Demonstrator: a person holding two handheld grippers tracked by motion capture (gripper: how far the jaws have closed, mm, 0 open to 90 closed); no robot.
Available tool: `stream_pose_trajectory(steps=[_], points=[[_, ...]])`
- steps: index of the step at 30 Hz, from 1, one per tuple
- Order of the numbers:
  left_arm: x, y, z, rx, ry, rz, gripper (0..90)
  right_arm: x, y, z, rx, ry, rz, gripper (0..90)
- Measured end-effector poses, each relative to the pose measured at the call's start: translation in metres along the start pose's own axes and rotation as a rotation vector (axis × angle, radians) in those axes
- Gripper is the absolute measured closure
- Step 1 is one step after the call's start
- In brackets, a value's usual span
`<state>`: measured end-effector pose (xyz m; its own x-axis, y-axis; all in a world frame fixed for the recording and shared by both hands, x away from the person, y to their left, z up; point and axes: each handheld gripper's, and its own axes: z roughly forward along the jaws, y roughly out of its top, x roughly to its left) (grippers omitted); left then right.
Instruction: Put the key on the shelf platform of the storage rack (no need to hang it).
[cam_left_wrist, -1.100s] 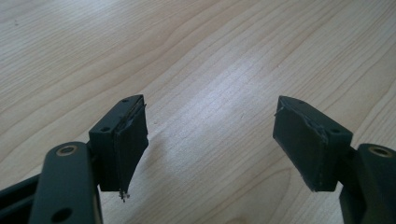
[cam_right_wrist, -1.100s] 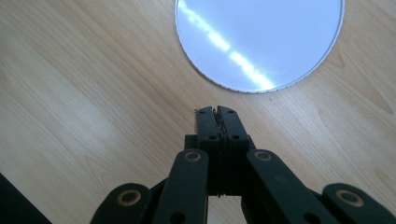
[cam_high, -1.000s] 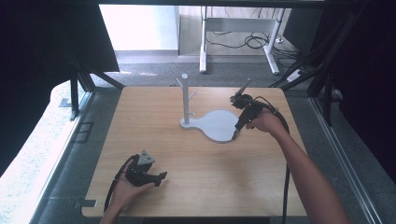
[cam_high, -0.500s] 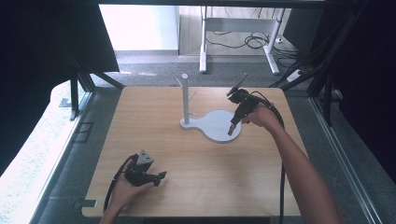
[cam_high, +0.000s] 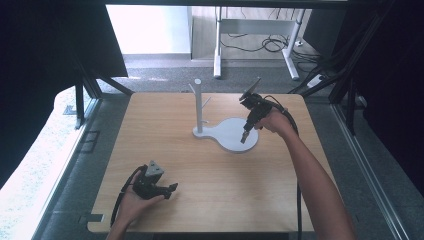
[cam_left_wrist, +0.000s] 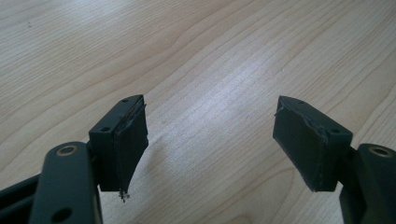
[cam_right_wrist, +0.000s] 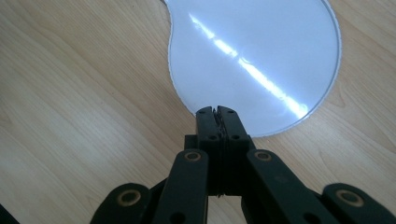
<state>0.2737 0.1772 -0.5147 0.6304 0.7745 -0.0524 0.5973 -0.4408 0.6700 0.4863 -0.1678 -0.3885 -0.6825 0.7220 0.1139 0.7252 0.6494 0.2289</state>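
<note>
Above the white stand base (cam_right_wrist: 254, 56), the right hand-held gripper (cam_right_wrist: 218, 112), jaws pressed together.

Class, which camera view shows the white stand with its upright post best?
The high view: the whole white stand shows, post, pegs and round base. The right gripper view gives just the glossy base beyond the shut right gripper. The left gripper view faces bare tabletop.

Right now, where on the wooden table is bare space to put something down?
The left half of the light wooden table is bare, between the white peg stand and the left tool. The near right corner is bare too. Crowded: the stand's round white base, under the right tool.
</note>
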Motion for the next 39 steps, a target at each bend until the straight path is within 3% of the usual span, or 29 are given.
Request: stream_pose_trajectory(steps=[18,39], points=[[0.001,0.000,-0.003,-0.001,0.004,-0.003,26.2,-0.008,0.029,0.038,0.000,0.022,0.024,90.0],[-0.002,0.001,-0.002,0.001,0.000,0.004,26.2,-0.020,0.032,0.058,-0.032,0.003,0.054,90.0]])
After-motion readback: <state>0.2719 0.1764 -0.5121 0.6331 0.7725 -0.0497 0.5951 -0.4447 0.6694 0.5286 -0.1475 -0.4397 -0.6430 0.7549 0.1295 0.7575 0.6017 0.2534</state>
